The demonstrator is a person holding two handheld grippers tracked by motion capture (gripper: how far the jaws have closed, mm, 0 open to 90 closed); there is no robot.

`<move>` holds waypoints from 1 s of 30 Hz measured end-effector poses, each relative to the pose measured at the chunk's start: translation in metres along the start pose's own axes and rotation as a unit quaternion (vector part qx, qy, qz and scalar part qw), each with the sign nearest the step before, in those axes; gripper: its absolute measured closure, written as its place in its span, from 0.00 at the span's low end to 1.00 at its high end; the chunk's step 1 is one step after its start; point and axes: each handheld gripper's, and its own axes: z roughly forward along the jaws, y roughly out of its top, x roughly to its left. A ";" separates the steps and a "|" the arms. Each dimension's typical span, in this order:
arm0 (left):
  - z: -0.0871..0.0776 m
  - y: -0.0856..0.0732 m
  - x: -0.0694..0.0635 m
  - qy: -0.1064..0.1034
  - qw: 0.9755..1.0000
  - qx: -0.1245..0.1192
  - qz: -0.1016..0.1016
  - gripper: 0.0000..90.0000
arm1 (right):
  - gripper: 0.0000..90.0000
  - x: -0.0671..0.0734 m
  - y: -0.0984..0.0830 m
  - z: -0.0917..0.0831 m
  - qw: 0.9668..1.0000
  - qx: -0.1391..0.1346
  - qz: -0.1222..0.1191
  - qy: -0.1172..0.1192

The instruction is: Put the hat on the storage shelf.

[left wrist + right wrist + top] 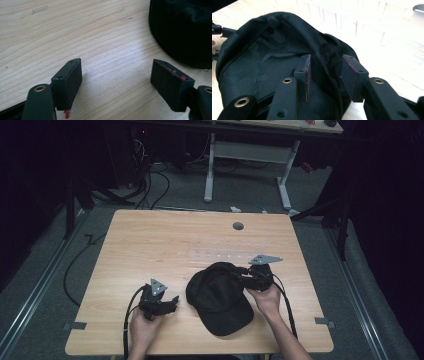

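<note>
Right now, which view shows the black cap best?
The high view: the whole black baseball cap lies on the table, brim toward the person. The right gripper view shows its crown fabric between the open jaws; the left gripper view catches one edge.

Left of the black cap (219, 297) bare table (150, 240) lies open; beyond it, apparently only a grommet (238, 226) interrupts.

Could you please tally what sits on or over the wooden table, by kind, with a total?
Black baseball caps: 1, the cap.
Handheld grippers: 2, the left gripper, open over bare wood, and the right gripper, open astride the cap's rim.
Grey cable grommets in the table: 1, the grommet.
Total: 4.
</note>
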 end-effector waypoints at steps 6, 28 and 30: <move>0.000 0.000 0.000 0.001 1.000 -0.001 0.000 0.28 | 0.67 0.001 0.006 0.006 1.000 -0.005 -0.004 0.007; 0.000 0.000 0.000 0.002 1.000 -0.002 -0.002 0.28 | 0.81 -0.003 0.003 0.015 1.000 0.016 -0.023 0.014; 0.000 0.000 0.000 0.002 1.000 -0.002 -0.002 0.28 | 0.81 -0.003 0.002 0.015 0.999 0.019 -0.026 0.013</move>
